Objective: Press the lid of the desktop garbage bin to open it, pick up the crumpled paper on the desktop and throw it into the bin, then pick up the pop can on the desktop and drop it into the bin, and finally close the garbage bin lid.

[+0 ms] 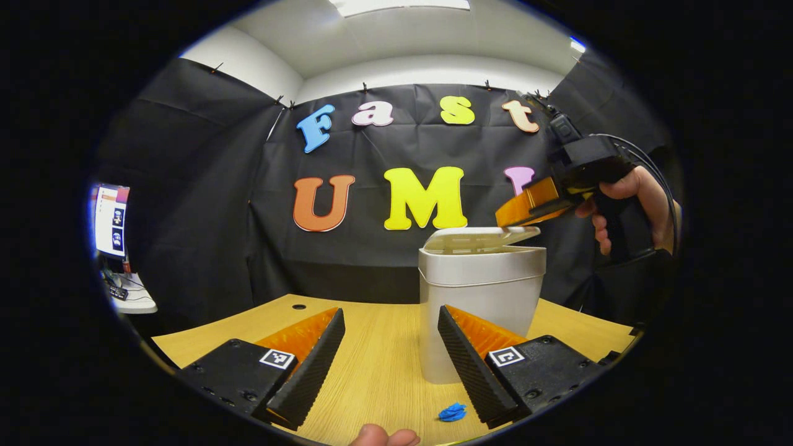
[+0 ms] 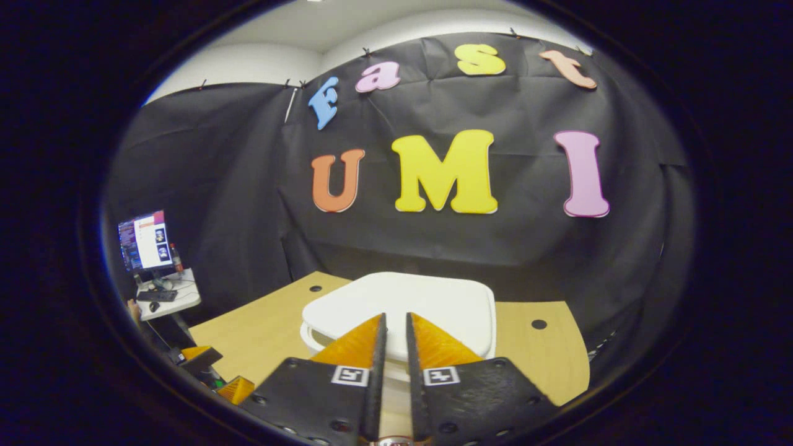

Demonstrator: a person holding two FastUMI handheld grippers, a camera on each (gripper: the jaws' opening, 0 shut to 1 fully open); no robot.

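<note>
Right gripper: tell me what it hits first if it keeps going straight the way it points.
Most likely the bin lid: the right gripper, fingers nearly together, aims down onto it. Depth is unclear, so contact can't be confirmed.

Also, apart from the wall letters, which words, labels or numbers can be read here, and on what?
Garbage bin: no text visible.
Square markers: coded patterns, no words.
Monitor: too small to read.
</note>
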